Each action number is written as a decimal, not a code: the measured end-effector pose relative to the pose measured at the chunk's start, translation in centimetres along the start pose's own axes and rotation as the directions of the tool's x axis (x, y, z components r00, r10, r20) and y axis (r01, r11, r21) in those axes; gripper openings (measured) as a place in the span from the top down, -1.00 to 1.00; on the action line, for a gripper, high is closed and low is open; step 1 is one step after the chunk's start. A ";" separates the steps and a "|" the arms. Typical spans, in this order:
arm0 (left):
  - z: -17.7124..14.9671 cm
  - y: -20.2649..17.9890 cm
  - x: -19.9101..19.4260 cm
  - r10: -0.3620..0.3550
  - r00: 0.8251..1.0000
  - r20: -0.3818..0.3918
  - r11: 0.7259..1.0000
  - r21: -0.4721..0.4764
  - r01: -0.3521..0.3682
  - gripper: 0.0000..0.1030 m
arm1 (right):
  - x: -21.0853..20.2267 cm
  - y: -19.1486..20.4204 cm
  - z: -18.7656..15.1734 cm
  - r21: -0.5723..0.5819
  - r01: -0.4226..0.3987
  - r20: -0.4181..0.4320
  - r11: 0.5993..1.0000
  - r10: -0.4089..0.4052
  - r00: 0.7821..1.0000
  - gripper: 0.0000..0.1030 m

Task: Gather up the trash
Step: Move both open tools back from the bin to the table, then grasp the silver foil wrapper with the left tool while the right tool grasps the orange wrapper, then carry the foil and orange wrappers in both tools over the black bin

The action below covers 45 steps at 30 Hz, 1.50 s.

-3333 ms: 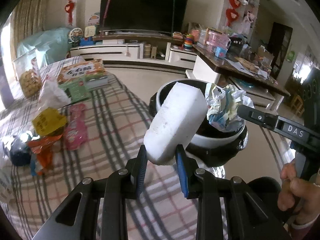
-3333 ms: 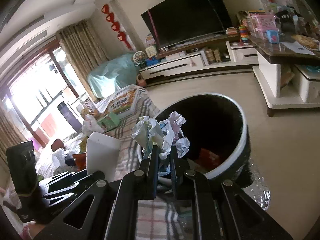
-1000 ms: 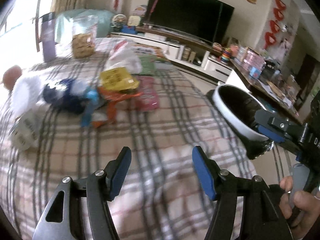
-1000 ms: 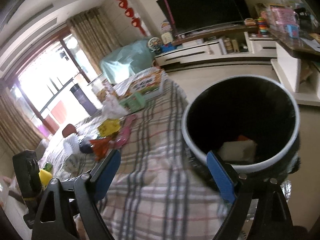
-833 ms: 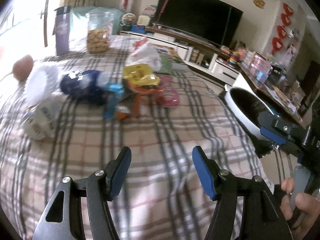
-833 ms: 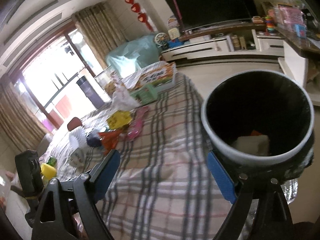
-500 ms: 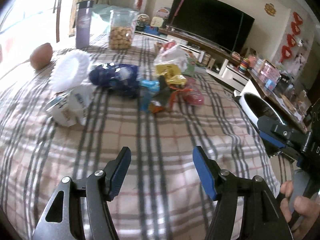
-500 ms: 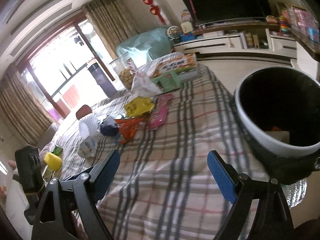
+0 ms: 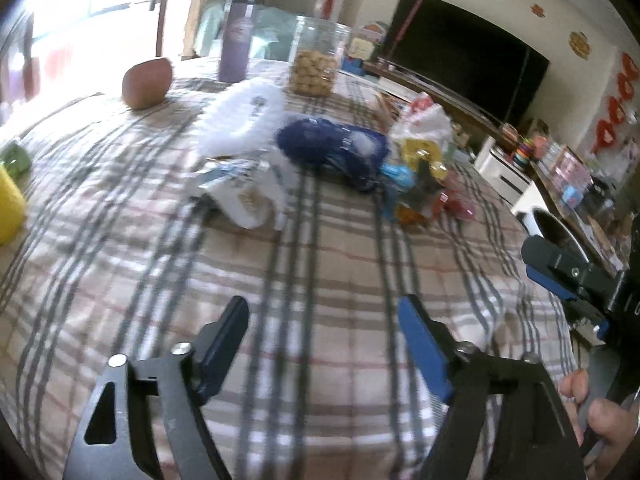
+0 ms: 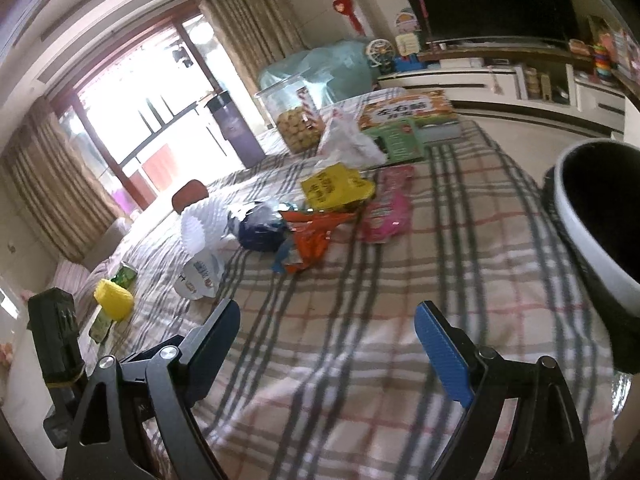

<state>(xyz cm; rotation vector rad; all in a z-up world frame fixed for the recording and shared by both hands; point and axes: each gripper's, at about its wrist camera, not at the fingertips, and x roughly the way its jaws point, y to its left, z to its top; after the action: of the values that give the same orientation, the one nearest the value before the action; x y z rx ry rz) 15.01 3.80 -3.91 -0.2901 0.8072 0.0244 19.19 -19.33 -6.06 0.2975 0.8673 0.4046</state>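
Loose trash lies in a pile mid-table on the plaid cloth: a crumpled white carton (image 9: 244, 196) (image 10: 200, 276), a blue bag (image 9: 332, 148) (image 10: 260, 226), a white paper liner (image 10: 200, 220), an orange wrapper (image 10: 312, 236), a yellow packet (image 10: 336, 186) and a pink packet (image 10: 386, 210). The white-rimmed bin (image 10: 576, 216) (image 9: 536, 220) stands off the table's right edge. My left gripper (image 9: 322, 308) hovers short of the pile, its jaws opening with nothing between them. My right gripper (image 10: 326, 312) is wide open and empty over bare cloth.
Behind the pile stand a cookie jar (image 10: 296, 120), a purple bottle (image 9: 238, 36), a white plastic bag (image 10: 352, 140) and food boxes (image 10: 404, 116). A yellow cup (image 10: 114, 300) sits at the left edge. A hand (image 9: 600, 420) holds the right gripper's handle.
The foam block and the crumpled paper have left the jaws; the block lay in the bin. Both views have swung left from the bin toward the pile. The left jaws have widened.
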 end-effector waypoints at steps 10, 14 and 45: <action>2.5 3.0 1.2 0.035 0.999 0.013 0.997 -0.064 -0.034 -0.58 | 3.3 1.7 0.9 -0.024 -0.001 -0.020 1.000 0.000 1.000 -0.57; 4.1 3.4 2.2 0.033 0.999 0.025 0.998 -0.054 -0.031 -0.65 | 4.8 1.8 1.6 -0.025 0.011 -0.043 1.000 -0.012 0.999 -0.43; 3.3 -0.3 4.2 -0.116 0.993 -0.014 0.991 0.072 0.117 0.86 | 2.7 -0.8 0.8 0.011 -0.018 -0.023 1.000 0.018 1.000 0.92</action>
<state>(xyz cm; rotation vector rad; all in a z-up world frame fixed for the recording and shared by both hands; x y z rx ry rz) 20.28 4.01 -4.73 -0.2679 0.7979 -0.1156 21.58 -18.87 -7.77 0.3115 0.8899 0.4207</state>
